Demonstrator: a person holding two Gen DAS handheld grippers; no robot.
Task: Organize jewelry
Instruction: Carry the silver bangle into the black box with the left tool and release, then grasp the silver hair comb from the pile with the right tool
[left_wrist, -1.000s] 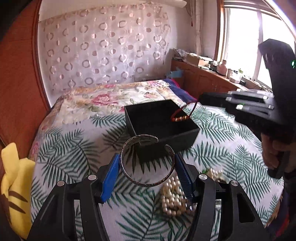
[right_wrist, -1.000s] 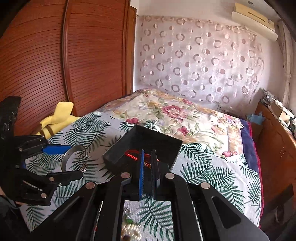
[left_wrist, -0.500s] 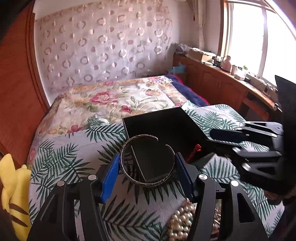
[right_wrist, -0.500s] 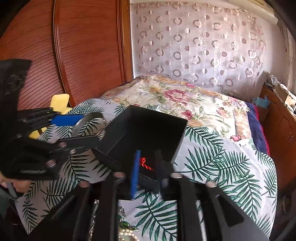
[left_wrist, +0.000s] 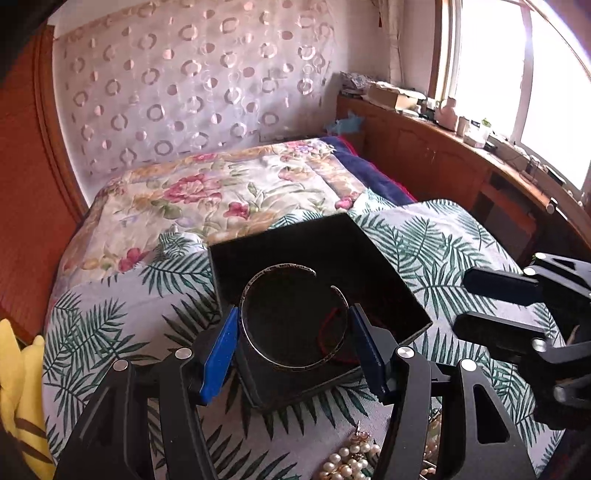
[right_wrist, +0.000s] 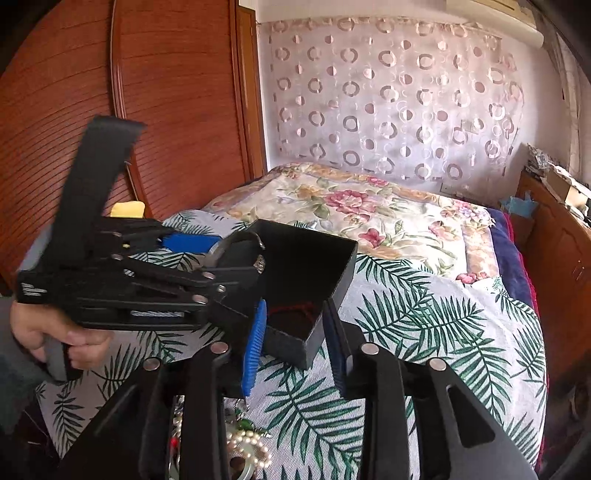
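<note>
left wrist view: the left gripper clamps a silver open cuff bangle between its blue pads, holding it over a black open-topped box on the palm-print bedspread. a red cord bracelet lies inside the box. a heap of pearl beads sits on the spread nearby. the right gripper hovers beside the box, jaws apart and empty.

right wrist view: the right gripper's spread fingers straddle the box's near corner, red cord visible within; the bangle hangs over the box's left rim.
</note>
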